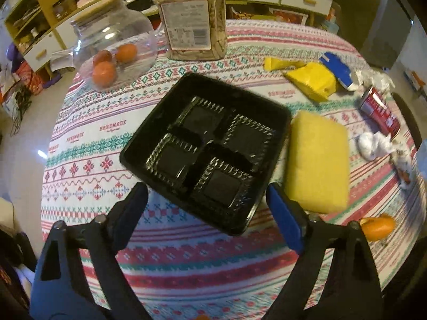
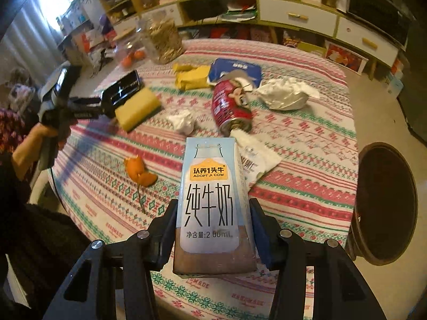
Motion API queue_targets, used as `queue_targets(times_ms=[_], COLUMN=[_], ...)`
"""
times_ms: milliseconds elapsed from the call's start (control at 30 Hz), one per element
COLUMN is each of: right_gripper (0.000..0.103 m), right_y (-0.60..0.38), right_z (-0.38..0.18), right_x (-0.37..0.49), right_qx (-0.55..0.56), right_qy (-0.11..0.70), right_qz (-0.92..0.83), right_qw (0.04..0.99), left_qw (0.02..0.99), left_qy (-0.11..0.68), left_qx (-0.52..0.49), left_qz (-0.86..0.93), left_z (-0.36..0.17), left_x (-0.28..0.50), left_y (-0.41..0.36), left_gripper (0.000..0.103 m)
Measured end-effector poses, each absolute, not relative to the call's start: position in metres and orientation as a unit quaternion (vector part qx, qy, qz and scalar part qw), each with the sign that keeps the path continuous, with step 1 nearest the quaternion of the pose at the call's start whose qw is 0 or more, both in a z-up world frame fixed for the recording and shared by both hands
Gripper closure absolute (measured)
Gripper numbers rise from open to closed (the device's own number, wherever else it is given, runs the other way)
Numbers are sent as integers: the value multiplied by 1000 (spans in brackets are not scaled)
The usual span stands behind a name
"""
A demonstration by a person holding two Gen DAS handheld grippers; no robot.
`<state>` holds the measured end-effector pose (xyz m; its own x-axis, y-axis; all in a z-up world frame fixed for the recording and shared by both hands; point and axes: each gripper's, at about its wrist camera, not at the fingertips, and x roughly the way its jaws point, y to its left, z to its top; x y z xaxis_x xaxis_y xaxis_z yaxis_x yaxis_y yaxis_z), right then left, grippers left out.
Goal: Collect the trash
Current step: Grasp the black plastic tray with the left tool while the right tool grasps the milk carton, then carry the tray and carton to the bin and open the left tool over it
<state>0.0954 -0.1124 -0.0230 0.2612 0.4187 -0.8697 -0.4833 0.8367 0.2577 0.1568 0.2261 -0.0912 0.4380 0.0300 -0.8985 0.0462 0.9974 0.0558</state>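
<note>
While my left gripper (image 1: pixel 206 200) hangs over the table (image 1: pixel 186 266), its jaws stand wide with nothing between them. Just ahead of the fingertips lies the black tray (image 1: pixel 205 149), its near edge reaching in between the two tips; I cannot tell whether either pad touches it. Beyond the right jaw, just beside the tray, is a yellow sponge (image 1: pixel 317 160). Further ahead on that side lie yellow wrappers (image 1: pixel 309 80), a red can (image 1: pixel 379 109) and crumpled tissue (image 1: pixel 373 144). Ahead to the left stands a glass jar (image 1: pixel 112 50) with fruit, not trash.

From the right wrist, my right gripper (image 2: pixel 213 229) is clamped on a milk carton (image 2: pixel 210 202), which stands upright between the jaws above the cloth. Ahead of it lie the can (image 2: pixel 230 106), tissue (image 2: pixel 184 122) and a white wrapper (image 2: pixel 256 160); orange peel (image 2: pixel 138 172) sits ahead to the left. A dark bin (image 2: pixel 384 202) stands off to the right of the jaws, beside the table.

I judge the carton pickup done; next it calls for swinging right over the bin and releasing, while the left closes on the tray's rim.
</note>
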Motion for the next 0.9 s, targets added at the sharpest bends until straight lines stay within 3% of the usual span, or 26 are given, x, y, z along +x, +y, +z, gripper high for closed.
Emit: queue_targets(times_ms=[100, 633, 833, 867, 900], right_gripper=[51, 51, 51, 51, 51], right_y=[-117, -136, -145, -146, -147], right_z=[-23, -30, -35, -36, -36], right_x=[97, 100, 103, 104, 105], right_qx=[-23, 3, 15, 16, 17], right_qy=[539, 551, 559, 560, 561], right_qz=[280, 270, 262, 260, 258], right_qw=[794, 789, 786, 786, 786], left_qw=[843, 846, 844, 841, 838], left_qy=[536, 504, 518, 524, 532], left_qx=[52, 171, 135, 124, 111], left_qz=[-13, -15, -42, -47, -55], left_z=[-98, -93, -96, -99, -102], left_x=[161, 178, 188, 190, 191], left_y=[223, 198, 198, 199, 200], left_gripper=[21, 21, 21, 25, 36])
